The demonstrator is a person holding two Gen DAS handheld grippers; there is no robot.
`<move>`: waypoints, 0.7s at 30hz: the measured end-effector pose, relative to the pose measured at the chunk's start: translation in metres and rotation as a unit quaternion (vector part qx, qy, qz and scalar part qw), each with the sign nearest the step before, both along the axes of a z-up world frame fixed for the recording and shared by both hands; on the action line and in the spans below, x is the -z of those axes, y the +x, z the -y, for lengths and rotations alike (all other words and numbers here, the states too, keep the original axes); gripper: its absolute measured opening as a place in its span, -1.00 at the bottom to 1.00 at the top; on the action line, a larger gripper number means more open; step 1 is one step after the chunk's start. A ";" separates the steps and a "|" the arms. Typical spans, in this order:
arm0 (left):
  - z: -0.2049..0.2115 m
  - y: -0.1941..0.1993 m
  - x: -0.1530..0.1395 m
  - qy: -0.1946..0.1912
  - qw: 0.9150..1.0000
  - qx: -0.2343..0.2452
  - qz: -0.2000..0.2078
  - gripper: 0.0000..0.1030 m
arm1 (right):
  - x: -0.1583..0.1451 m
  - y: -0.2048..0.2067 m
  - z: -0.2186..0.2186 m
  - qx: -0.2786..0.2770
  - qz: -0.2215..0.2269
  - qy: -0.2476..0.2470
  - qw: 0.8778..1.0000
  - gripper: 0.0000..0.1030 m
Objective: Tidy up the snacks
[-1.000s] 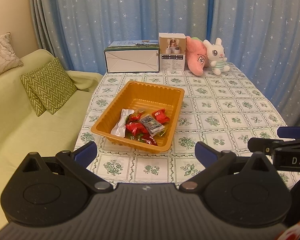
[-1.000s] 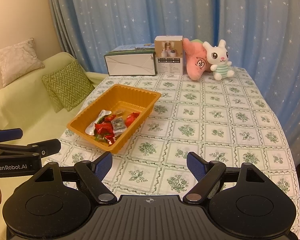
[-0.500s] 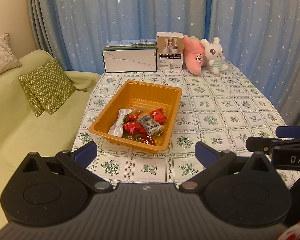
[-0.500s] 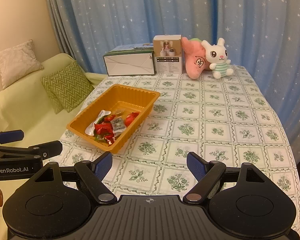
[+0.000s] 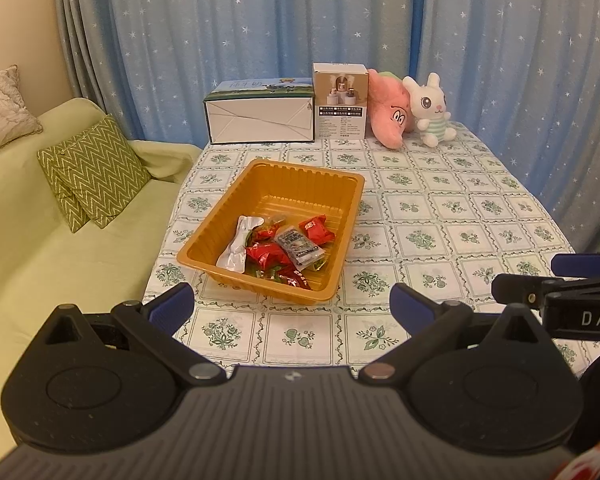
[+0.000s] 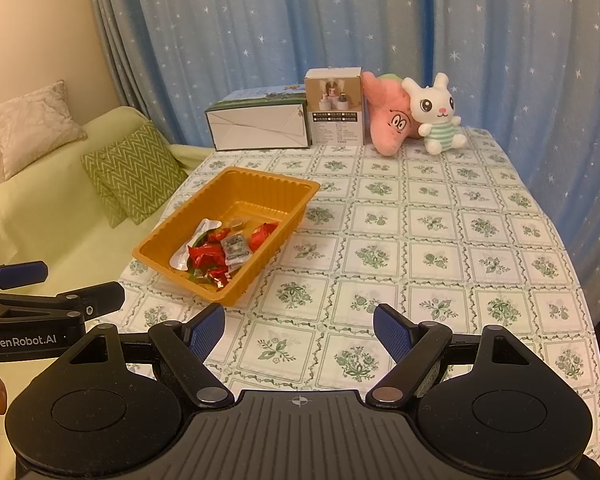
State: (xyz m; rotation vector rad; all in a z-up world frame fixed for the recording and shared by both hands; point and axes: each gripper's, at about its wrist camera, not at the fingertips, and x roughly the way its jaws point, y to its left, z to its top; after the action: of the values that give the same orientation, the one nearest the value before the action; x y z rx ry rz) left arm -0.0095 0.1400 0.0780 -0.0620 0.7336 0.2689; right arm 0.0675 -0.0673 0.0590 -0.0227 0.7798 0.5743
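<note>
Lying near the tabletop's left edge, the tray point(image 5: 346, 216) of snacks point(image 5: 274, 250) sat straight ahead of the left gripper point(image 5: 290, 306), nearer than the right gripper point(image 6: 298, 330), both wide open and empty.

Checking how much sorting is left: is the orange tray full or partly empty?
Partly empty. The snack packets sit heaped at the near end of the orange tray; its far half shows bare floor.

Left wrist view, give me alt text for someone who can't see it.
An orange tray holding red, silver and grey snack packets sits on a floral tablecloth, beyond the open, empty left gripper. Two boxes and plush toys line the far edge; the right gripper enters at right.
</note>
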 end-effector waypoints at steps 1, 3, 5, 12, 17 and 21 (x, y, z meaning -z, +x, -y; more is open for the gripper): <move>0.000 0.000 0.000 0.000 1.000 0.000 0.000 1.00 | 0.000 0.000 0.000 0.000 0.000 -0.001 1.000 0.58; 0.000 0.000 0.000 0.000 1.000 0.000 0.000 1.00 | 0.000 0.000 0.000 0.000 -0.001 -0.001 1.000 0.58; 0.000 0.000 0.000 0.000 1.000 0.000 0.000 1.00 | 0.000 0.000 0.000 0.000 -0.001 0.000 1.000 0.58; 0.000 0.000 -0.001 0.000 1.000 0.000 0.000 1.00 | 0.000 0.000 0.000 0.001 -0.001 0.000 1.000 0.58; 0.000 0.000 0.000 -0.001 1.000 0.001 0.002 1.00 | 0.000 0.000 0.000 0.001 -0.001 0.000 1.000 0.58; 0.000 0.000 0.001 -0.001 1.000 0.002 0.003 1.00 | 0.001 0.000 0.001 0.002 -0.001 0.001 1.000 0.58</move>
State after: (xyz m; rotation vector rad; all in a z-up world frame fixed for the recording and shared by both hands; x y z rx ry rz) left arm -0.0095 0.1399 0.0770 -0.0641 0.7288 0.2641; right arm 0.0674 -0.0680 0.0582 -0.0191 0.7820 0.5715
